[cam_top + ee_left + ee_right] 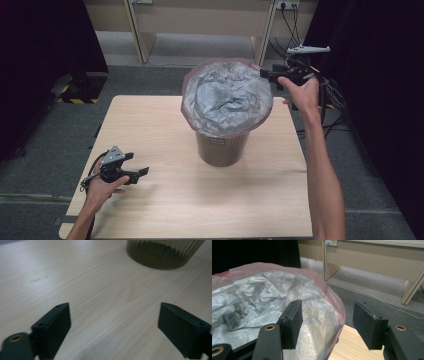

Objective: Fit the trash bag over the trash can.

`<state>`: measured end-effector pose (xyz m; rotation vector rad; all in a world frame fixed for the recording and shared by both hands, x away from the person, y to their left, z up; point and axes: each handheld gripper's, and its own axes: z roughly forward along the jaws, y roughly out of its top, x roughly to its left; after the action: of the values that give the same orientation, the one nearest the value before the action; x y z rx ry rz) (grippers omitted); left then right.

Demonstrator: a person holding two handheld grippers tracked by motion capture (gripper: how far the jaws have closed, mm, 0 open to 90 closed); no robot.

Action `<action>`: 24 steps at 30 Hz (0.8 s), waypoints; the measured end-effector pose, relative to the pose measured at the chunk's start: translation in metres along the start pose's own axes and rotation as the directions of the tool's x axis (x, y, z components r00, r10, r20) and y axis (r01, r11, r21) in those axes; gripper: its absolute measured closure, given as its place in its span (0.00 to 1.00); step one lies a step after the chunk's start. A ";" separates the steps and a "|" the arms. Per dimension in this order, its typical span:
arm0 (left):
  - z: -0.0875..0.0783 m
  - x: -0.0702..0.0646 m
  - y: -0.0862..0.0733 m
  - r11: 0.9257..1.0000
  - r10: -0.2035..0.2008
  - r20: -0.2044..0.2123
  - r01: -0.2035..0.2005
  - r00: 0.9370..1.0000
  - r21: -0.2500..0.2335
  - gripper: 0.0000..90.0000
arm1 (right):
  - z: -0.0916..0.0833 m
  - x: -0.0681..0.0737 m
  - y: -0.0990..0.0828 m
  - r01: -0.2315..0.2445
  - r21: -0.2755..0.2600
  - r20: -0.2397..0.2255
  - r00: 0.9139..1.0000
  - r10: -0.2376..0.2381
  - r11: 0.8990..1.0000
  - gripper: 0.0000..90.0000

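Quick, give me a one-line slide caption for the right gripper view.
Open right gripper straddling the rim of the bin's bag, one jaw inside, one outside.

A brown ribbed bin [221, 147] is set on the far half of a light wooden table [165, 200]. A pink see-through bag [227, 97] is pulled over its rim, and crumpled silver-grey plastic is seen inside. Grey carpet [45, 135] is laid around the table. Black curtains [35, 50] are hung at both sides. Black cables [287, 25] are plugged into a wall socket [286, 5] at the back.
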<state>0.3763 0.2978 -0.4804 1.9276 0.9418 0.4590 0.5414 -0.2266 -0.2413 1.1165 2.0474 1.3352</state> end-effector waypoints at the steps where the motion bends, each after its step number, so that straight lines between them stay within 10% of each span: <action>1: -0.001 -0.003 0.004 1.000 0.004 0.010 -0.004 1.000 -0.008 0.19 | 0.001 -0.001 0.000 -0.002 0.000 0.004 1.000 0.002 1.000 0.46; 17: -0.014 -0.033 0.092 0.985 0.026 0.096 -0.009 0.995 -0.171 0.16 | 0.010 -0.015 -0.001 -0.029 0.010 0.033 0.999 0.029 1.000 0.46; 24: -0.016 -0.044 0.133 0.964 0.026 0.132 0.010 0.991 -0.266 0.16 | 0.016 -0.017 -0.003 -0.030 0.018 0.024 0.999 0.029 0.999 0.47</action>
<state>0.3951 0.2343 -0.3556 1.6953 0.7448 0.4318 0.5613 -0.2327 -0.2521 1.1691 2.0380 1.3133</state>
